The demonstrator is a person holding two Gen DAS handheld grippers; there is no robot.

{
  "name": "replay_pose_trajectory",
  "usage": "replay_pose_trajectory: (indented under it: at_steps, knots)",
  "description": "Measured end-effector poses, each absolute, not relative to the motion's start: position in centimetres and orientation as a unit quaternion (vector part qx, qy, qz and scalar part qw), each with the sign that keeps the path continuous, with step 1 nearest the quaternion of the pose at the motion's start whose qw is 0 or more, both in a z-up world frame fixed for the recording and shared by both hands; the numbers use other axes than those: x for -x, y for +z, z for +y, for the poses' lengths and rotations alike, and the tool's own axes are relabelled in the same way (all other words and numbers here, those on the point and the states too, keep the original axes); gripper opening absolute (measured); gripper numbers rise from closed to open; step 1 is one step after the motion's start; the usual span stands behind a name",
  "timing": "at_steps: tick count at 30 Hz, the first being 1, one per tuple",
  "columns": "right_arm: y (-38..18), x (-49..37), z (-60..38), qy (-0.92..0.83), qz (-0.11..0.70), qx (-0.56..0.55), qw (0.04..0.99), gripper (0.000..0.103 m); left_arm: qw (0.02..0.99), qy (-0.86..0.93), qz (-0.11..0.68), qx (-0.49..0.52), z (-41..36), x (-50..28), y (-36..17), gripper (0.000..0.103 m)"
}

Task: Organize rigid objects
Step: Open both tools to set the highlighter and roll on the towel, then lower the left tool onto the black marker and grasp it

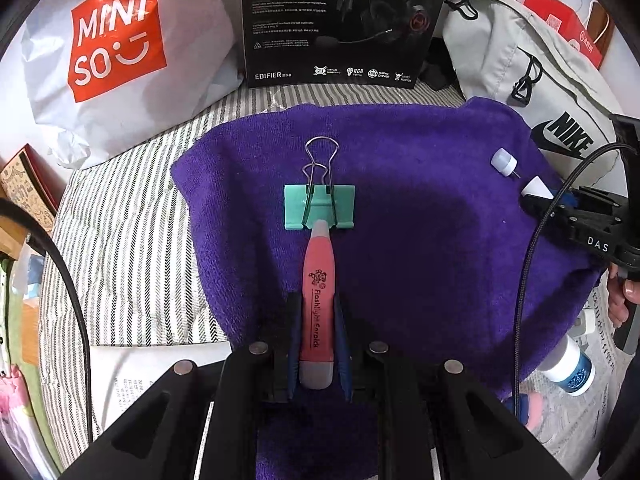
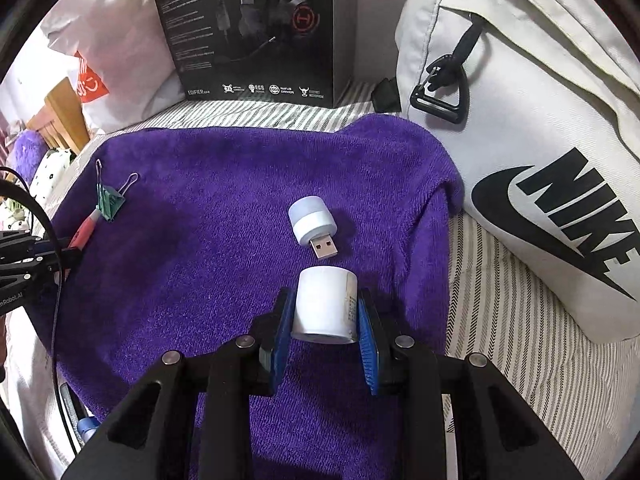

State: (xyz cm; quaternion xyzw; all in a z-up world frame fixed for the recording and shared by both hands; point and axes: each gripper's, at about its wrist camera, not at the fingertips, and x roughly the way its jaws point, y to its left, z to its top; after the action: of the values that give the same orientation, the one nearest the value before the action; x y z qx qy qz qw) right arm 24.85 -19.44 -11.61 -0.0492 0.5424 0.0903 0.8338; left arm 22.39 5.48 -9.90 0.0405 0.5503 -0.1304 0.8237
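Purple towel (image 1: 420, 208): clip (image 1: 319, 207), USB lamp (image 2: 313, 224).

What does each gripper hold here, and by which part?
The left gripper holds the pink flashlight earpick by its rear half. The right gripper clamps the white cylinder across its sides.

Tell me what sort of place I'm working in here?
Probably a bed in someone's room, not a workbench: a purple towel spread over striped bedding, with a shopping bag, a headset box and a Nike bag piled behind.
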Motion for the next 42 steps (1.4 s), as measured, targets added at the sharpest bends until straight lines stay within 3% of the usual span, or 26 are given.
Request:
replay_pose_trajectory:
  at_steps: [5,9,15,18,21,30,42]
  knots:
    - [-11.6,-24.6,-19.4,0.107,0.542,0.042,0.832,0.048,0.815,-0.131,0.562,-0.049,4.9,-22.1,-9.8,0.023]
    - [-10.9,-23.8,-19.6,0.099,0.543,0.041,0.833,0.050,0.812,-0.133,0.566,-0.058,4.6,-21.6,-9.8,0.031]
    - [-9.0,-21.1,-20.2,0.093,0.531,0.032,0.842,0.058,0.812,-0.115,0.569,-0.055,4.8,-20.2,-9.1,0.033]
    - [-8.3,-19.7,-20.4,0.091,0.529,0.027,0.843,0.059,0.819,-0.116,0.560,-0.050,4.9,-18.9,-8.0,0.034]
    - [-7.9,-18.4,-20.5,0.087,0.530,0.020,0.844,0.059,0.825,-0.117,0.551,-0.051,5.0,-17.7,-7.0,0.046]
    - [-6.1,-14.3,-21.1,0.079,0.523,0.006,0.849,0.059,0.831,-0.120,0.541,-0.045,5.4,-13.6,-5.3,0.048]
    - [-4.2,-8.4,-20.7,0.088,0.510,-0.009,0.855,0.062,0.807,-0.136,0.574,-0.011,3.0,-10.0,-8.0,0.049]
